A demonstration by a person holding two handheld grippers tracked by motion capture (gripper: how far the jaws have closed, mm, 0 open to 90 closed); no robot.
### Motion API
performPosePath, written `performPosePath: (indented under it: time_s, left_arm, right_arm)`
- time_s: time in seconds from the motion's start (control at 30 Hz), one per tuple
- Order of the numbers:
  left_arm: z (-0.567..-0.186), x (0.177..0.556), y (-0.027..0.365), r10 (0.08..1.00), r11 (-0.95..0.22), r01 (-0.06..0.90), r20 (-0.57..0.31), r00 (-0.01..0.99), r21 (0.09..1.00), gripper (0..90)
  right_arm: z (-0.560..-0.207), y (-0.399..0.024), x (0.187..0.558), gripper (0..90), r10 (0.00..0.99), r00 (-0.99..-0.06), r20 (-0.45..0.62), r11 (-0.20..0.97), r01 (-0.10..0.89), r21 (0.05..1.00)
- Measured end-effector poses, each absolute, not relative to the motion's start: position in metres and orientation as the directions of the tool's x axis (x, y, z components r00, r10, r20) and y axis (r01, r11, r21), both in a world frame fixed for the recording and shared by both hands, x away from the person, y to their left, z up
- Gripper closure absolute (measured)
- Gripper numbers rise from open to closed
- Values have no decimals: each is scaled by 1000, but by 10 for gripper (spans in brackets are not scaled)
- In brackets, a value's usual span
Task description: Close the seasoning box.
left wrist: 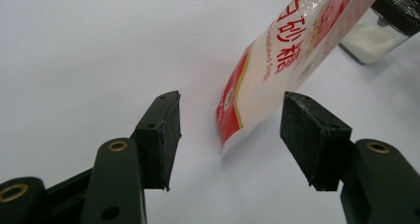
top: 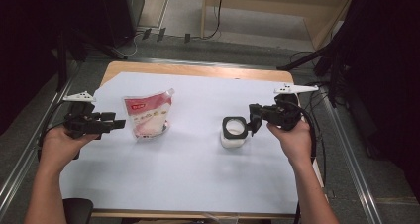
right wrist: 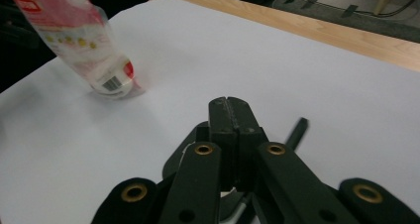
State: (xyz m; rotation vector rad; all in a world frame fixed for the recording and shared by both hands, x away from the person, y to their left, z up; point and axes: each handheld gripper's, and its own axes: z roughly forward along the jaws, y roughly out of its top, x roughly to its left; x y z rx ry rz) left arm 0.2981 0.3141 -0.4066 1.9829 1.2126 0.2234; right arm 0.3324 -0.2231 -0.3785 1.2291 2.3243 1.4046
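Note:
A red and white sugar bag (top: 147,116) stands leaning on the white sheet, left of centre. My left gripper (top: 111,124) is open just to its left. In the left gripper view the bag's corner (left wrist: 277,70) sits between and just ahead of the open pads (left wrist: 163,135), not touching them. A small glass jar of white powder (top: 234,137) with a black square lid (top: 234,126) stands right of centre. My right gripper (top: 253,119) is at the lid's right edge. Its jaws (right wrist: 229,105) are pressed together on the lid's black rim (right wrist: 181,157). The bag (right wrist: 84,40) shows far off there.
A white sheet (top: 198,174) covers most of the wooden table (top: 198,70). Cables trail along the right table edge (top: 317,135). Dark stands and equipment flank both sides, and a metal rail (top: 20,159) runs along the left.

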Motion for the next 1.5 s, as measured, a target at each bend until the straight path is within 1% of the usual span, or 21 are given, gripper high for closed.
performPosePath:
  time_s: [0.17,0.3,0.47,0.5,0.6,0.7,0.77,0.97,1.13,1.5]
  left_arm:
    - [-407,298,321,824,-222,682,-240,514,697,409]
    - [-409,298,325,834,-212,686,-237,498,696,412]
    - [-412,299,326,844,-200,691,-236,482,694,408]
    - [-413,300,326,845,-209,687,-225,485,696,408]
    - [-414,302,325,846,-208,689,-226,482,694,407]
    - [-415,303,324,848,-205,689,-225,479,695,407]
    - [-416,303,323,854,-195,696,-229,467,691,403]
    - [-417,306,319,849,-198,694,-233,474,692,401]
    - [-418,308,316,848,-207,693,-227,479,691,395]
    - [-419,310,315,843,-219,691,-223,490,689,399]
  right_arm:
    - [-379,-234,334,900,736,-626,258,207,571,794]
    - [-380,-239,334,900,734,-624,269,195,573,796]
    - [-378,-246,333,900,744,-611,270,178,571,802]
    - [-378,-248,333,900,750,-605,268,174,571,802]
    - [-384,-252,336,900,762,-586,273,167,587,792]
    - [-391,-251,338,900,766,-580,279,171,601,780]
    - [-404,-247,340,900,771,-570,282,183,624,760]
    - [-421,-243,341,900,772,-558,304,185,655,732]
    - [-427,-238,340,900,764,-560,321,185,666,722]
    - [-431,-229,338,900,752,-578,316,206,661,721]
